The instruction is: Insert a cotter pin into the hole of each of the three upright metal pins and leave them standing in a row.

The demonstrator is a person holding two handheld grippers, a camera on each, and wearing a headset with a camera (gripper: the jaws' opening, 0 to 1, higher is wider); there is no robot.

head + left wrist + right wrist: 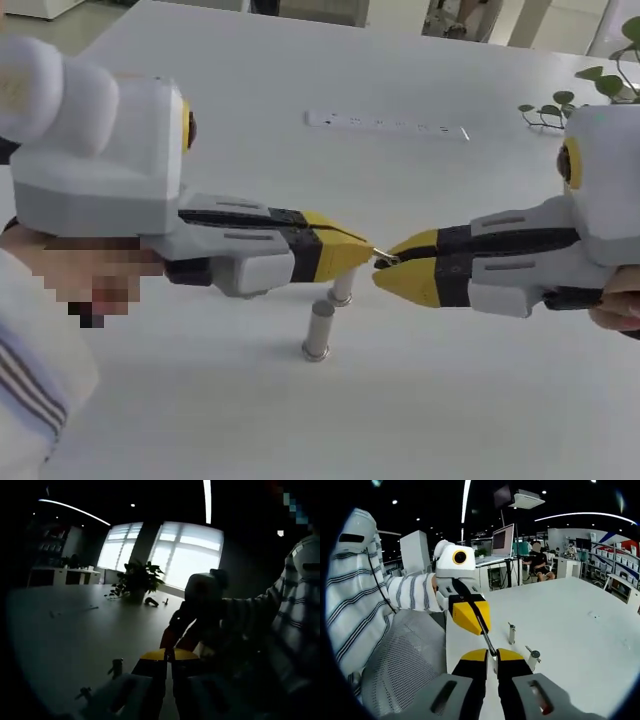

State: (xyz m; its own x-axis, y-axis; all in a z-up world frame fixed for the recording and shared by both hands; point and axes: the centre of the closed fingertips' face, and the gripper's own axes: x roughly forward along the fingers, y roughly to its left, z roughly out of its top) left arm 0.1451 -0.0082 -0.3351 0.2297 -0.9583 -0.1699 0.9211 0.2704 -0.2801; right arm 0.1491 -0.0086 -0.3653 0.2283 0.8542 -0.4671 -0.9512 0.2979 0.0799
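Note:
My left gripper (366, 254) and right gripper (382, 268) meet tip to tip above the white table (200, 400). A thin cotter pin (384, 257) bridges them; both look shut on it. In the right gripper view the cotter pin (487, 636) runs from my own shut jaws up into the left gripper's yellow tip (468, 615). One upright metal pin (319, 331) stands just below the tips, and a second metal pin (342, 291) is partly hidden behind the left gripper. A metal pin (533, 658) with a cotter pin through it stands beside a plain metal pin (511, 633).
A white power strip (385, 124) lies farther back on the table. A potted plant (600, 85) sits at the far right edge. A person's striped sleeve (365, 595) holds the left gripper, and another person (537, 560) sits at a desk in the distance.

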